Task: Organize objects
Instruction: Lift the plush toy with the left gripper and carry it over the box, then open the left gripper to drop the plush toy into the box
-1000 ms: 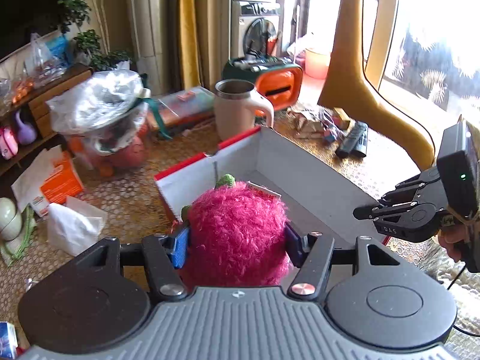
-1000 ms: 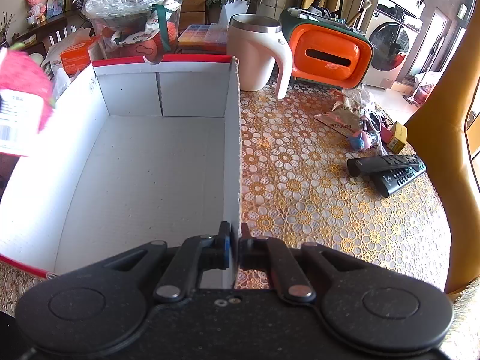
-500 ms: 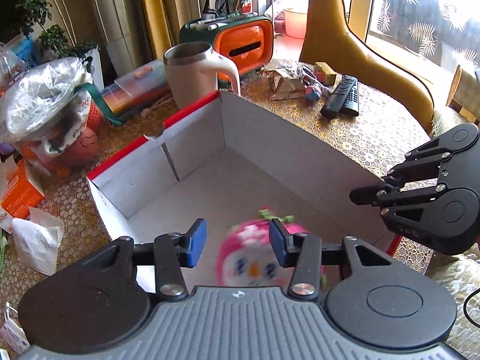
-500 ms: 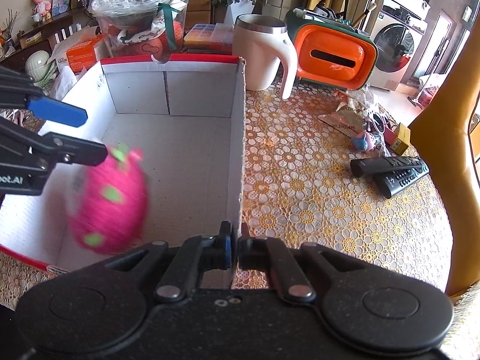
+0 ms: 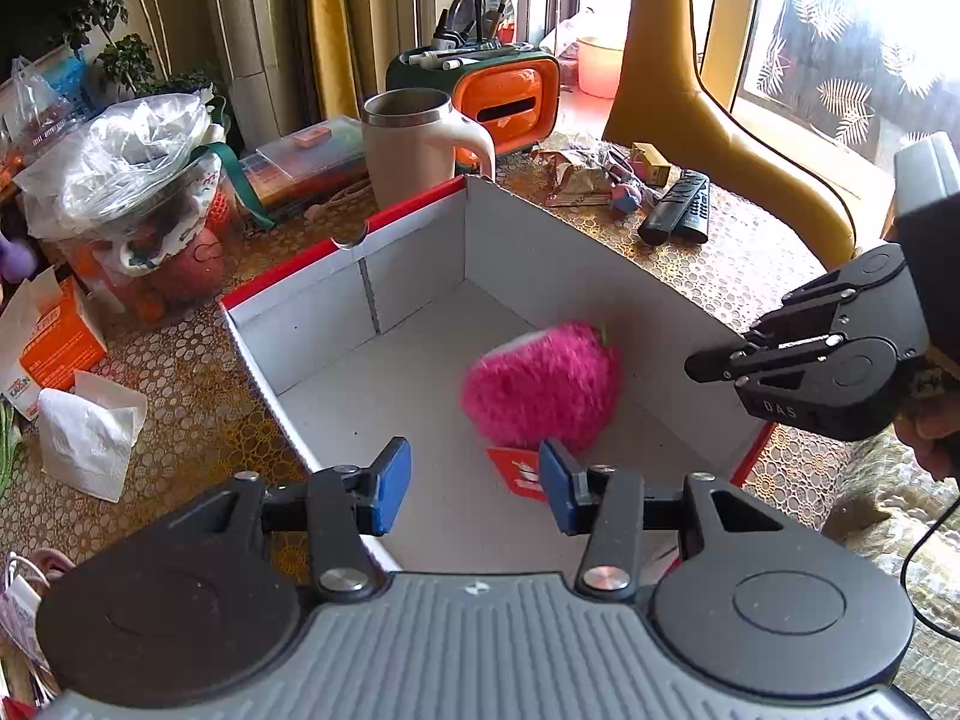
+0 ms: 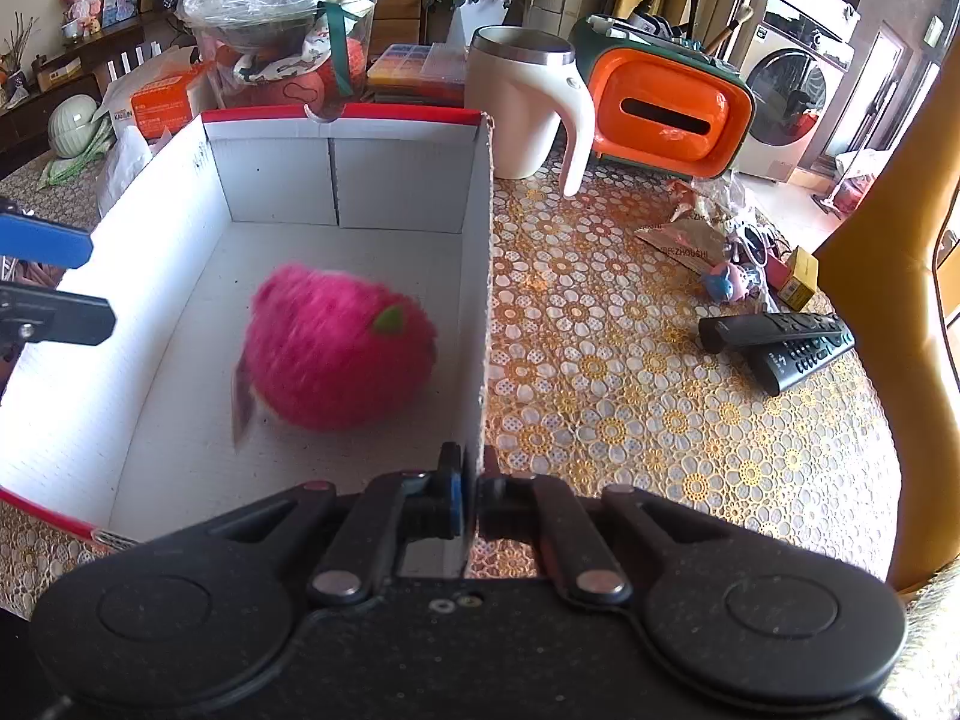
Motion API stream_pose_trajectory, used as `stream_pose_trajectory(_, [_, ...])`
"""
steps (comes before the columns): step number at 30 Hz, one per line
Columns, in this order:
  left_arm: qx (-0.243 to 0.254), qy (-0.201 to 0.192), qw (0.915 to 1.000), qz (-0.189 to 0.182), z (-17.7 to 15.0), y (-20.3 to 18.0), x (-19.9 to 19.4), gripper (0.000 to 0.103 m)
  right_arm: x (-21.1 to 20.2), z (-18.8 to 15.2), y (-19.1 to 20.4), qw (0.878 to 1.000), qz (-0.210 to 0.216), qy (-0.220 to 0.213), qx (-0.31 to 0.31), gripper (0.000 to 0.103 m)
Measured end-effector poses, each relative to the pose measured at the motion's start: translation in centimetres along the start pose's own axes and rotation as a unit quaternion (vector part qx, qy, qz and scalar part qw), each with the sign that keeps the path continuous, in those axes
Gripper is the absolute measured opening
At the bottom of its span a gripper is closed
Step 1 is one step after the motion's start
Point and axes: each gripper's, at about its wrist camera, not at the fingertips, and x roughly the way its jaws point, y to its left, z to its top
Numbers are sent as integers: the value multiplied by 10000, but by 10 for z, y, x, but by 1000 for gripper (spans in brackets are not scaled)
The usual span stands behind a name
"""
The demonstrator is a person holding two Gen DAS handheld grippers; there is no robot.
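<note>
My left gripper (image 5: 474, 483) hangs spread and empty over the box (image 6: 486, 276); the pink plush toy (image 5: 543, 387) lies inside, while my right gripper (image 6: 471, 489) pinches the box wall.

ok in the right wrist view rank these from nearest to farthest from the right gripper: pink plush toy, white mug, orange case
1. pink plush toy, inside the box, just left of the wall that the right gripper is clamped on.
2. white mug, beyond the box's far right corner.
3. orange case, right of the mug and slightly behind it.
</note>
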Motion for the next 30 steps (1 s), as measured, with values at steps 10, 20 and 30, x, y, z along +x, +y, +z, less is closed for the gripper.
stream_pose_trajectory(10, [-135, -230, 9996, 77, -20, 13, -40, 49, -1, -2, 4, 10000, -47, -1, -59, 4])
stream_pose_trajectory(20, [-490, -402, 9969, 457, -55, 52, -87, 71, -3, -4, 7, 9999, -97, 15, -102, 5])
stream_pose_trajectory(30, [-1081, -414, 9885, 978, -109, 108, -131, 86, -3, -4, 12, 9997, -181, 66, -147, 6])
